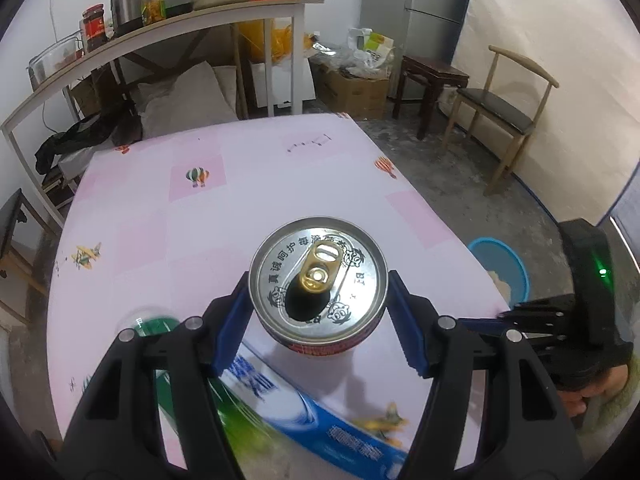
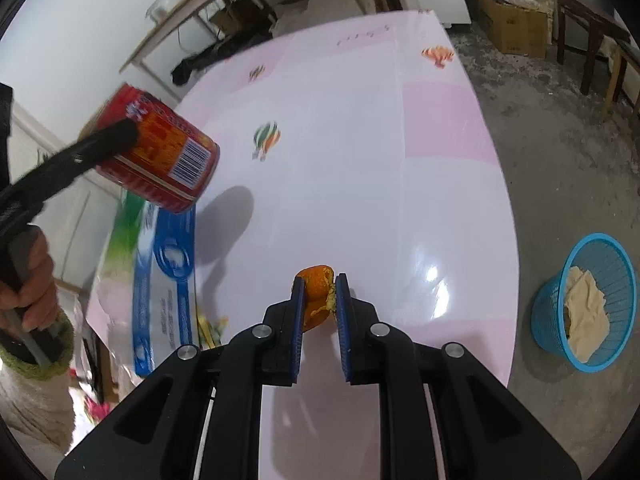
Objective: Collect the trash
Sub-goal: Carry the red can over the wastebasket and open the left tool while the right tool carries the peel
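Observation:
An opened red drink can (image 1: 318, 280) with a silver top and gold pull tab sits between the blue pads of my left gripper (image 1: 318, 285), which is shut on its sides. In the right wrist view the can (image 2: 160, 156) hangs tilted above the pink table (image 2: 360, 160) and throws a shadow on it. My right gripper (image 2: 319, 280) is shut on a piece of orange peel (image 2: 316, 300) near the table's front edge. A blue mesh basket (image 2: 548, 312) with beige crumpled paper in it stands on the floor to the right of the table.
A blue and green plastic package (image 1: 280, 412) lies on the table under the left gripper. Behind the table stand a white shelf (image 1: 200, 28) with jars and a cooker, cardboard boxes (image 1: 356, 88), a dark stool (image 1: 432, 76) and a wooden chair (image 1: 504, 112).

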`<state>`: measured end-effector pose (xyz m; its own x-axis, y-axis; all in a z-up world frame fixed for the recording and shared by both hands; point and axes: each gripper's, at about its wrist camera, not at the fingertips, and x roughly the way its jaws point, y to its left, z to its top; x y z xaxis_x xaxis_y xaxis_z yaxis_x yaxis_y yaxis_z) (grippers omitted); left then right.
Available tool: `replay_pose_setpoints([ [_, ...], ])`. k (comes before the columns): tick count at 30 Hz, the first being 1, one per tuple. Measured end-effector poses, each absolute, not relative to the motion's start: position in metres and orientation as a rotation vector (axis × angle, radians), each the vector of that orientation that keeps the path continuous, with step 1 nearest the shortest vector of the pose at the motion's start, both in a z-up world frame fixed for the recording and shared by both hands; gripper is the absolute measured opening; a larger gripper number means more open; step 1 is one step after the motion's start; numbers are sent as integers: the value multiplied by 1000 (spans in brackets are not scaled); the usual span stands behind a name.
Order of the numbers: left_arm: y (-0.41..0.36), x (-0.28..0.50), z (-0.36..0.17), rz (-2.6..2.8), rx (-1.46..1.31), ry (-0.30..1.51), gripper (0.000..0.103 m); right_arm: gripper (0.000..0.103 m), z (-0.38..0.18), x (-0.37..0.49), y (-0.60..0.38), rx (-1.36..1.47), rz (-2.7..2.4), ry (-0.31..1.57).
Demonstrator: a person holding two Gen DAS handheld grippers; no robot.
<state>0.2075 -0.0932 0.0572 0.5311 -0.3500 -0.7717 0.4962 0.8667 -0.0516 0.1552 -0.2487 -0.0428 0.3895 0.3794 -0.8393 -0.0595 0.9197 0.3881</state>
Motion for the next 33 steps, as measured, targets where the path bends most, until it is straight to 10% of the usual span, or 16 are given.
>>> replay_pose_setpoints([
  [7,-107,199,30,-520,170,945,62,56,-31,142,-244,229,276,1108],
  [17,-117,197,27,-529,170,933,62,57,-37,135,-232,112,211,1105],
  [33,-119,198,32,-547,145,933,62,11,-36,124,-236,180,199,1069],
])
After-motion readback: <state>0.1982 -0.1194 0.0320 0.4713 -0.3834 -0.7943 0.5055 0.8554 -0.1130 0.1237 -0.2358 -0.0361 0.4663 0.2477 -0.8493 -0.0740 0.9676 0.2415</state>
